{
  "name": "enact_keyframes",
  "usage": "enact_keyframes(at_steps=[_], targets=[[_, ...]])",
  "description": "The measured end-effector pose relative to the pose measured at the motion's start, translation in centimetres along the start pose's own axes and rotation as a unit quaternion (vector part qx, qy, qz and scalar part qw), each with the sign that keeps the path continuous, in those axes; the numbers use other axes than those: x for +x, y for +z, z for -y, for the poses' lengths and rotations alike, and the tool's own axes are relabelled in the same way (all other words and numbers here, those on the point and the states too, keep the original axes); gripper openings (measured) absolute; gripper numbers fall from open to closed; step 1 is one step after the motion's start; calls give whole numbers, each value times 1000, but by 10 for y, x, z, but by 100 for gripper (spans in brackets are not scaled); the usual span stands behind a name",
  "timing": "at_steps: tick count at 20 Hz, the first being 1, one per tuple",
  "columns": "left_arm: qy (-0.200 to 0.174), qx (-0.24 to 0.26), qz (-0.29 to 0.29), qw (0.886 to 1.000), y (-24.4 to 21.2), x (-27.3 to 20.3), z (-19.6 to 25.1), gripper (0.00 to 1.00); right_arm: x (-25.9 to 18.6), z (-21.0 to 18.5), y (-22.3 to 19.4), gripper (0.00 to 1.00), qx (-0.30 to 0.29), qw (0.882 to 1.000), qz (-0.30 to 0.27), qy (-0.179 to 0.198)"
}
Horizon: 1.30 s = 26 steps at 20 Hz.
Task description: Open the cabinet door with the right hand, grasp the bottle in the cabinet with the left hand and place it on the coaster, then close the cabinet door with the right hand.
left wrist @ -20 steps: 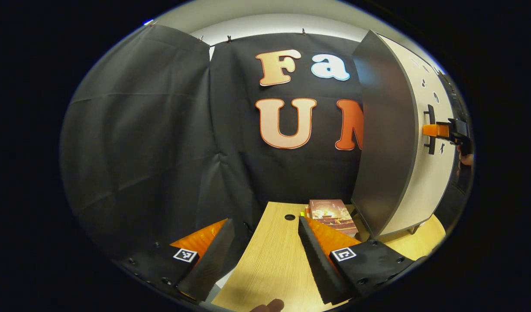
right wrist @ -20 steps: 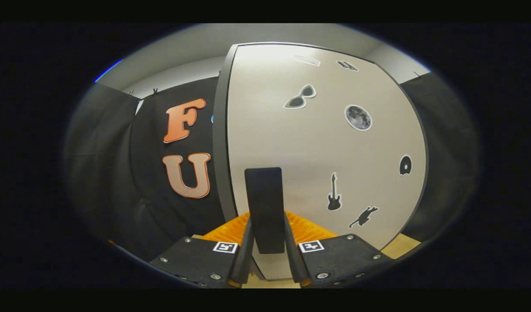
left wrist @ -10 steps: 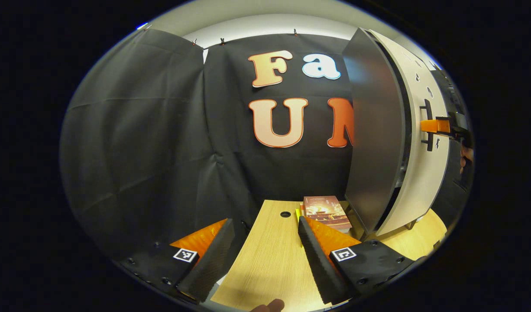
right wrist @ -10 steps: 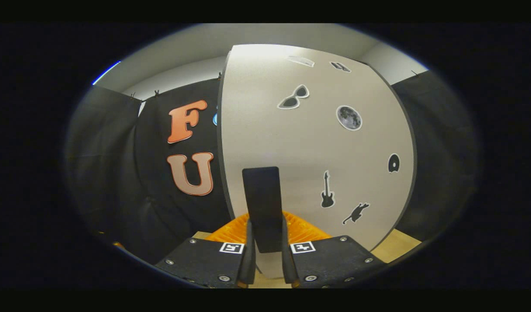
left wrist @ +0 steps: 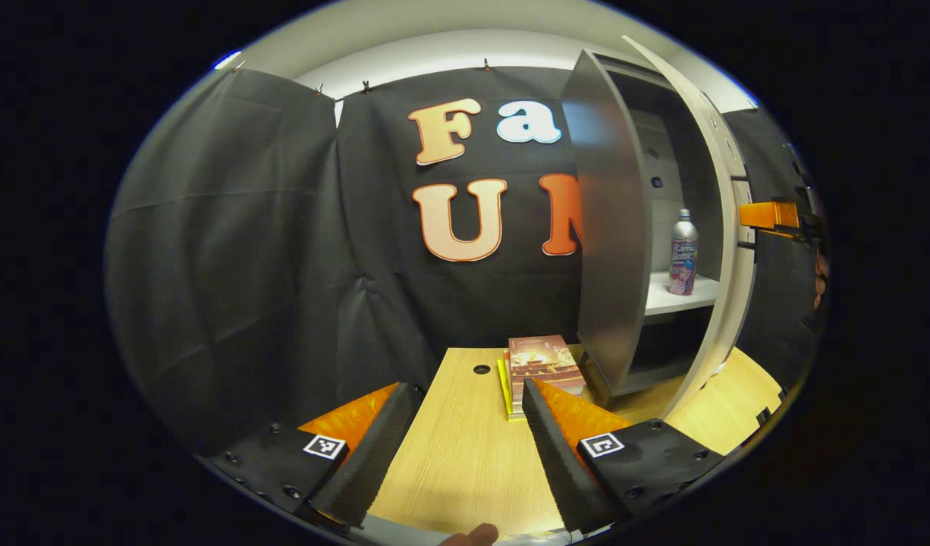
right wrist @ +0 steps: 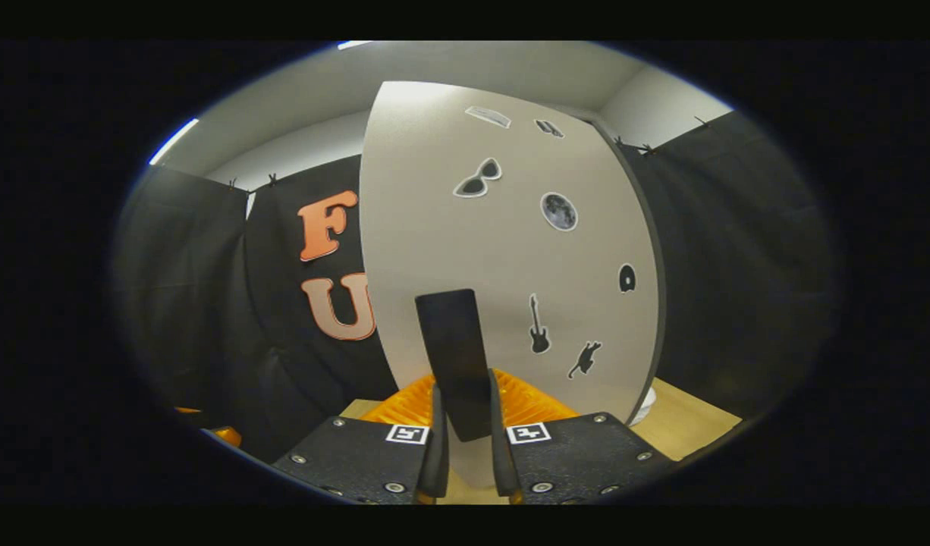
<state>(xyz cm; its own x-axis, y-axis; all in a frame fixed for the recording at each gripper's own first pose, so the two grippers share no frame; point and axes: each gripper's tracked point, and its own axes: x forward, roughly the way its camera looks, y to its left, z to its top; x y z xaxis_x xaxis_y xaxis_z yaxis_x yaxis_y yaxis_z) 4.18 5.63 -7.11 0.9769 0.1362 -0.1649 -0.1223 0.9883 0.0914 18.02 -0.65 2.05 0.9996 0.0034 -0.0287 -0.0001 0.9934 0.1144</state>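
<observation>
- Cabinet [left wrist: 609, 227] stands ahead and to the right of the left gripper [left wrist: 465, 447], its grey side panel edge-on, its interior open to view.
- Cabinet door [right wrist: 503, 250] is swung out — the right gripper [right wrist: 465, 447] has its jaws closed on the black door handle [right wrist: 454, 356].
- Counter [left wrist: 465, 462] runs bare and open between the left jaws, which are spread wide and hold nothing.
- Books [left wrist: 541, 364] lie stacked just beyond the left gripper's right-hand jaw, near the cabinet's foot.
- Bottle [left wrist: 683, 252] stands upright on the white shelf [left wrist: 681, 296] inside — well ahead and to the right of the left jaws, between side panel and door edge.
</observation>
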Motion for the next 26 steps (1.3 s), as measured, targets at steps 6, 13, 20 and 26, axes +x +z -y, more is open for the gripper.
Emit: enact_keyframes(at_steps=[6,13,20,26], targets=[[-17,13,8,1000,5,-35,42,96,-25,18,5,20,5,1000,4,1],[-41,17,6,999,3,-59,91,95,-34,38,10,19,-6,1000,13,-19],[-61,9,-3,998,-2,-72,139,95,-43,61,13,14,-7,999,20,-40],[-68,4,-4,998,-1,-83,172,94,-49,91,16,3,-27,997,21,-65]])
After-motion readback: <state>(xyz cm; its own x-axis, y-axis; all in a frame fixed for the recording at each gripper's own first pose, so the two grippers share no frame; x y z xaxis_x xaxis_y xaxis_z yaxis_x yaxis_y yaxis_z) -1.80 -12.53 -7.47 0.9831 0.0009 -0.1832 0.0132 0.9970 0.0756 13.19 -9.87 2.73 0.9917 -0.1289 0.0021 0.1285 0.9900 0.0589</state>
